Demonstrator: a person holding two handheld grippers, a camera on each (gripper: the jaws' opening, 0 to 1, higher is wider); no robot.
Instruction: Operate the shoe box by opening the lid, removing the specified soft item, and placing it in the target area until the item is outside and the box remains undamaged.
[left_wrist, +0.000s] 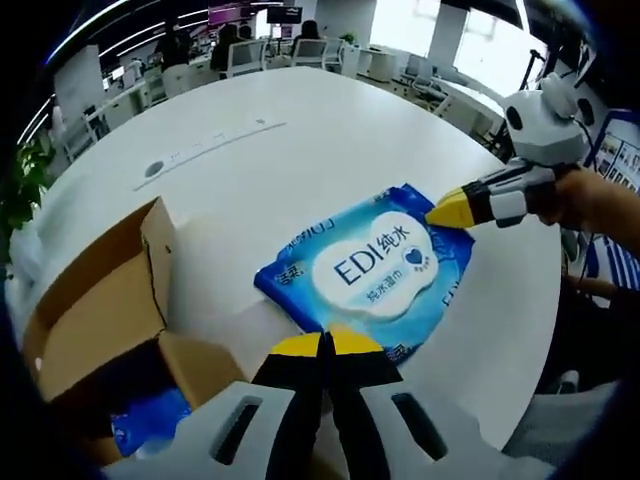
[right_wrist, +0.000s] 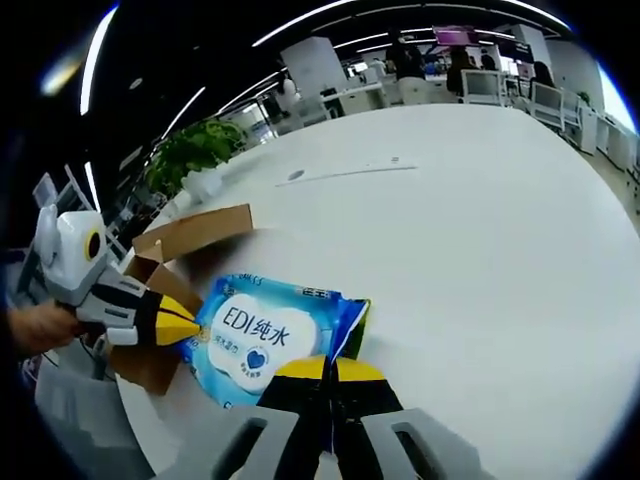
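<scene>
A blue plastic pack of wet wipes with a white label (left_wrist: 372, 268) is laid flat on the white round desk (left_wrist: 300, 140), near its edge and outside the open brown cardboard shoe box (left_wrist: 100, 320) just beside it. The left gripper (left_wrist: 325, 345) is closed on 1 edge of the pack, and the right gripper (right_wrist: 330, 368) is closed on the opposite edge.
</scene>
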